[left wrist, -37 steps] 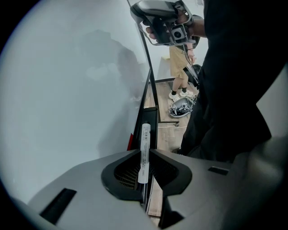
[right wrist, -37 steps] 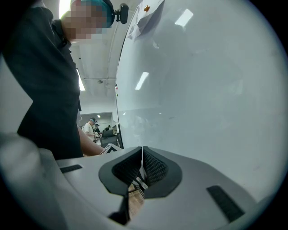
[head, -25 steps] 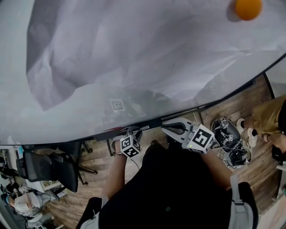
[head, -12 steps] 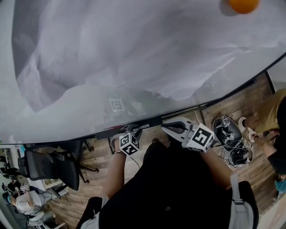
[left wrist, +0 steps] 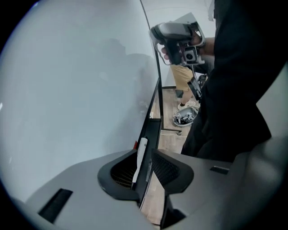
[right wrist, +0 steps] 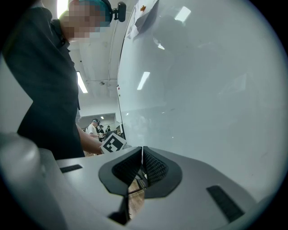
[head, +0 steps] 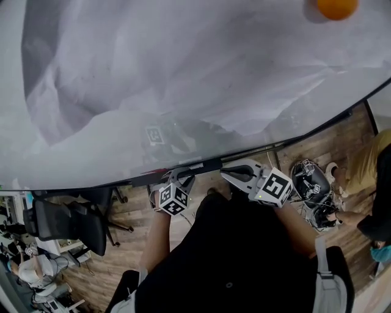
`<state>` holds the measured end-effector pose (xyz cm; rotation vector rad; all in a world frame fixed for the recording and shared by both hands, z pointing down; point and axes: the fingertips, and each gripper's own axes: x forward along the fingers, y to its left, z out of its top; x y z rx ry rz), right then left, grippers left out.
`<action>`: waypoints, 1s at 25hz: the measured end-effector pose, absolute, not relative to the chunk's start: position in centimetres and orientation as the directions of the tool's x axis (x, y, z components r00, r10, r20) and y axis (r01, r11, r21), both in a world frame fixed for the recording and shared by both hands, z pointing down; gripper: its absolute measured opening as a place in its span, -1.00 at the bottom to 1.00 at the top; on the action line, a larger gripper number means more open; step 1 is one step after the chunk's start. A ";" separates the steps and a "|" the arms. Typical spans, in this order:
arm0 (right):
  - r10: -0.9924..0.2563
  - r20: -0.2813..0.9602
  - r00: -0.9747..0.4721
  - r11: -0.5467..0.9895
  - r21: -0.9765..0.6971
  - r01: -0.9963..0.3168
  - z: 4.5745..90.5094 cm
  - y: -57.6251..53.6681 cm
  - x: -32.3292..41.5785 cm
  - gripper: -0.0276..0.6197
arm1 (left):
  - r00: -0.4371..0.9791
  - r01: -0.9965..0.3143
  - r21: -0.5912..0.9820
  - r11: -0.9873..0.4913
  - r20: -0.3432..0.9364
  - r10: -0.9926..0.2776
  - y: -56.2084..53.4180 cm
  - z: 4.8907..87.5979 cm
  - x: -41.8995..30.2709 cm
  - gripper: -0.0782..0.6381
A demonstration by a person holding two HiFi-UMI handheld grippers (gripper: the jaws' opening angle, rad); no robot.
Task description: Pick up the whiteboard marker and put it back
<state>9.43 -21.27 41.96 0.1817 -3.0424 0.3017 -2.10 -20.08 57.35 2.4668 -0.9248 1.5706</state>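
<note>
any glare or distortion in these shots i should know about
Head view: the whiteboard carries soft grey reflections, like creased cloth. Right gripper view: bright ceiling-light glints on the board, fisheye curving its edge. Left gripper view: dark rounded corners, the marker between the jaws sharp.

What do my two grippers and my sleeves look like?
Both the left gripper and right gripper are grey plastic, with black ribbed pads inside the jaws. Each carries a white cube printed with black square markers. The person wears a black top that leaves the forearms bare.
</note>
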 end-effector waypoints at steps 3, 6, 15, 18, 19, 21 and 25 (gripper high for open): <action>-0.087 0.093 -0.992 0.976 -0.194 -0.104 41.8 -21.2 9.2 -0.85 | 0.330 -0.566 -0.255 -0.784 0.802 -0.498 -20.5 55.0 -1.6 -0.49; -0.051 0.094 -0.994 0.981 -0.184 -0.068 41.4 -21.2 8.7 -0.85 | 0.383 -0.620 -0.243 -0.746 0.736 -0.558 -20.9 51.9 -0.7 -0.49; 0.057 0.099 -0.993 0.988 -0.151 0.041 39.6 -20.5 6.7 -0.85 | 0.539 -0.741 -0.146 -0.655 0.453 -0.711 -20.3 42.1 1.1 -0.74; 0.064 0.012 -0.998 0.985 -0.162 0.061 36.8 -20.4 5.7 -0.85 | 0.600 -0.761 -0.062 -0.645 0.311 -0.737 -19.9 38.0 1.7 -0.75; 0.070 -0.011 -0.998 0.984 -0.166 0.071 36.0 -20.4 5.5 -0.85 | 0.615 -0.767 -0.026 -0.641 0.253 -0.747 -19.7 36.5 1.9 -0.75; 0.081 -0.038 -0.996 0.981 -0.173 0.086 35.2 -20.2 5.3 -0.85 | 0.628 -0.777 0.075 -0.625 0.152 -0.763 -19.1 34.2 1.9 -0.75; 0.084 -0.061 -0.995 0.986 -0.141 0.092 34.5 -20.5 4.8 -0.85 | 0.651 -0.752 0.144 -0.643 0.012 -0.759 -17.7 31.8 1.3 -0.75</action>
